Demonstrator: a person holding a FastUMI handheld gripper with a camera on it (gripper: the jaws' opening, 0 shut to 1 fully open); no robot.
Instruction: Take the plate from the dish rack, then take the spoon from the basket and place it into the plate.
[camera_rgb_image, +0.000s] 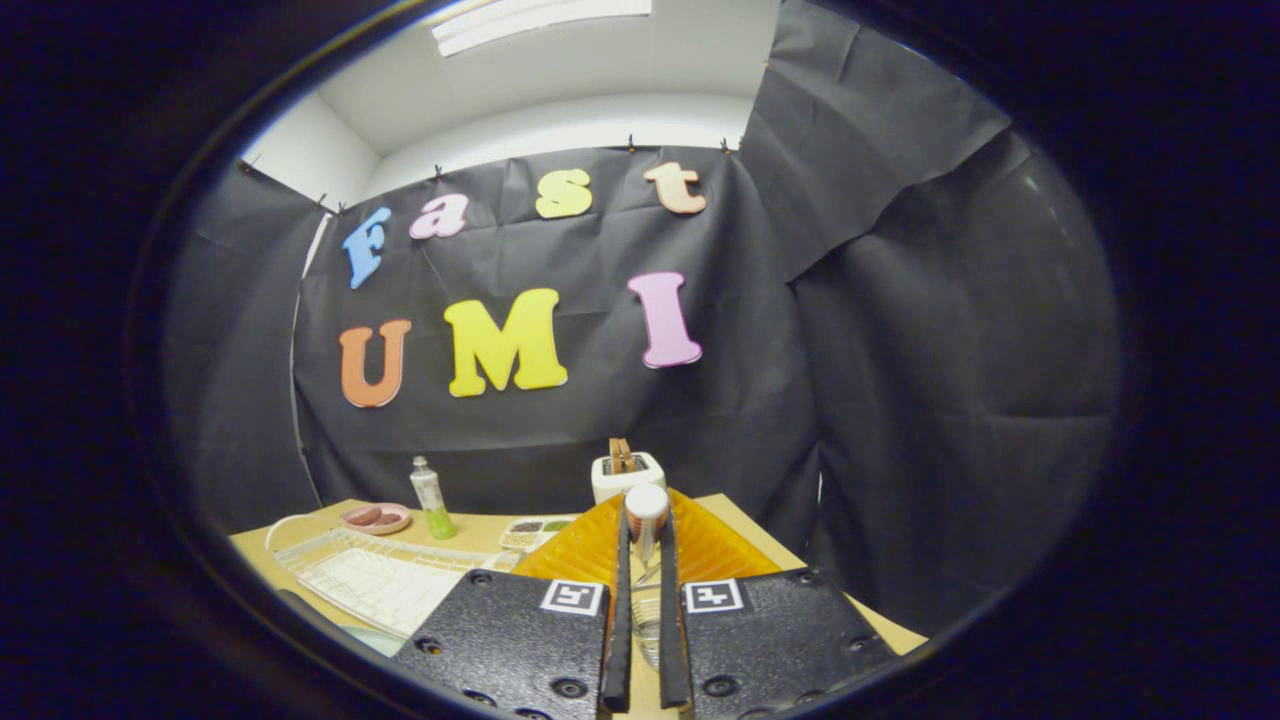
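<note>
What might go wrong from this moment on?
1. The spoon stands between the fingers of the gripper, but whether both fingers press on it is unclear; a loose hold may let it slip on lifting.
2. The wire basket shows in the gap between the fingers, so it may get caught and come along.
3. The toaster stands just beyond the orange plate; overshooting could bump it.

A toaster (626, 474), green bottle (431, 498) and pink dish (376, 518) stand on the table (480, 530).
</note>
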